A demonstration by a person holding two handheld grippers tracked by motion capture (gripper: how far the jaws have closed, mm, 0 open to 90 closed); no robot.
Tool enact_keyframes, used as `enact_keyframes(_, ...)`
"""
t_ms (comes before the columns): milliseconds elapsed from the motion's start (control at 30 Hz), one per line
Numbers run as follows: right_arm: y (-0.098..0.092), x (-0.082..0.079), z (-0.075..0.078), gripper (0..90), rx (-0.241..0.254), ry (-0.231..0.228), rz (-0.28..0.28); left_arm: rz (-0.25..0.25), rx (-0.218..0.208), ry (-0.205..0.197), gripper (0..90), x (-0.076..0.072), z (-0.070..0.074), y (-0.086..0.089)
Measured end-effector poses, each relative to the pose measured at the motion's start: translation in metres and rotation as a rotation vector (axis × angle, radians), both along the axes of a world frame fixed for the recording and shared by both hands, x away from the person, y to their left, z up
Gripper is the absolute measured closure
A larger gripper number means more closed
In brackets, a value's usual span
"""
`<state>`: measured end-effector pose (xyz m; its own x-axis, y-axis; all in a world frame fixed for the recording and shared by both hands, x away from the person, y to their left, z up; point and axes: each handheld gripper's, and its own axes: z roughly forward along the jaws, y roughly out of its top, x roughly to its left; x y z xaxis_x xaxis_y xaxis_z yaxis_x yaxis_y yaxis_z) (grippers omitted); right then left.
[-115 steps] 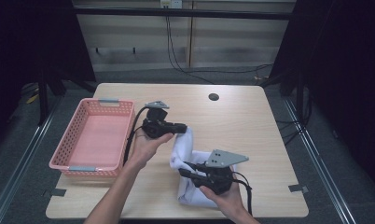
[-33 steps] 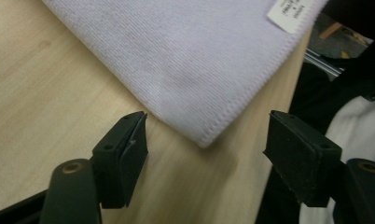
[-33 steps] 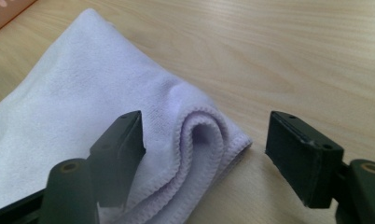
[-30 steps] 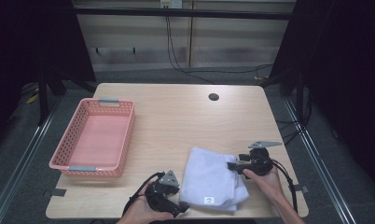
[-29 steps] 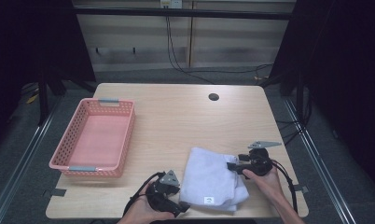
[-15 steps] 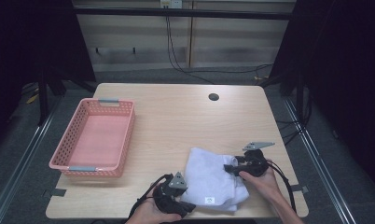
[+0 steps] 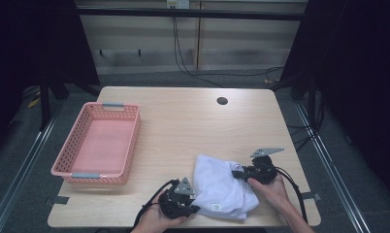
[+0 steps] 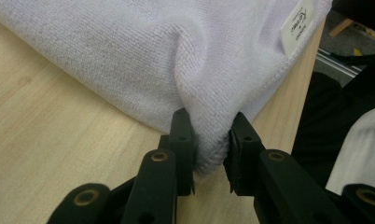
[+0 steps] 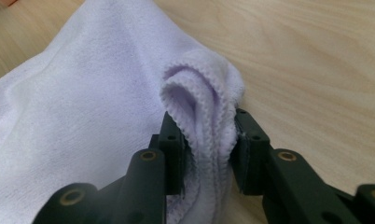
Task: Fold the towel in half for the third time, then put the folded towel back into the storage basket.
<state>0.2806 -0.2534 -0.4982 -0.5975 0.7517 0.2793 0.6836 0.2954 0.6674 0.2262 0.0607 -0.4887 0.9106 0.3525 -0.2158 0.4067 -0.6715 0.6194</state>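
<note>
A folded white towel (image 7: 221, 187) lies near the table's front edge, a small label on its near side. My left gripper (image 7: 192, 208) sits at the towel's near left corner; its jaws have just been closing and now pinch a bunched fold of towel (image 8: 209, 140). My right gripper (image 7: 235, 173) is at the towel's right edge; its jaws have just been closing too and squeeze the layered hem of the towel (image 9: 204, 126). A hand holds each gripper from the bottom of the high view.
A pink plastic basket (image 7: 76, 167) stands at the table's left side, with nothing in it. A round cable hole (image 7: 222, 101) is near the far edge. The table's front edge runs just past the towel, and black cables trail from both grippers.
Both grippers have shifted slightly inward onto the towel and their jaws have closed on its edges. The towel has bunched up a little between them.
</note>
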Motion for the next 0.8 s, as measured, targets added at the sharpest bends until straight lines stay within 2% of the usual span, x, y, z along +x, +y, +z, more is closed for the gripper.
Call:
enact_keyframes(100,0.001,0.004,0.001,70.8,0.012,0.006,0.000,-0.008,-0.012,0.016,76.1,0.003,0.000,0.001)
enact_keyframes(133,0.001,0.005,0.002,71.1,0.013,0.007,-0.001,-0.001,-0.041,0.019,76.4,0.003,-0.001,0.001)
enact_keyframes(267,0.005,0.009,0.004,71.7,0.001,-0.005,0.004,-0.004,-0.061,0.027,77.0,0.004,0.001,0.003)
enact_keyframes(333,0.006,0.010,0.005,71.8,0.002,-0.001,0.002,0.003,-0.045,0.011,77.1,0.004,0.004,0.003)
enact_keyframes(467,0.005,0.011,0.006,71.8,0.003,-0.010,0.002,0.001,-0.074,0.021,77.2,0.005,0.006,0.006)
enact_keyframes(600,0.005,0.010,0.008,71.9,0.003,-0.015,0.002,0.009,-0.064,0.021,77.4,0.007,0.008,0.007)
enact_keyframes(633,0.005,0.011,0.010,71.9,0.004,-0.019,0.000,0.017,-0.055,0.007,77.5,0.007,0.010,0.007)
enact_keyframes(700,0.004,0.011,0.012,71.9,0.009,-0.023,0.002,0.021,-0.087,0.016,77.6,0.009,0.013,0.009)
enact_keyframes(800,0.002,0.012,0.017,72.1,0.019,-0.031,-0.002,0.030,-0.097,0.018,77.8,0.012,0.016,0.013)
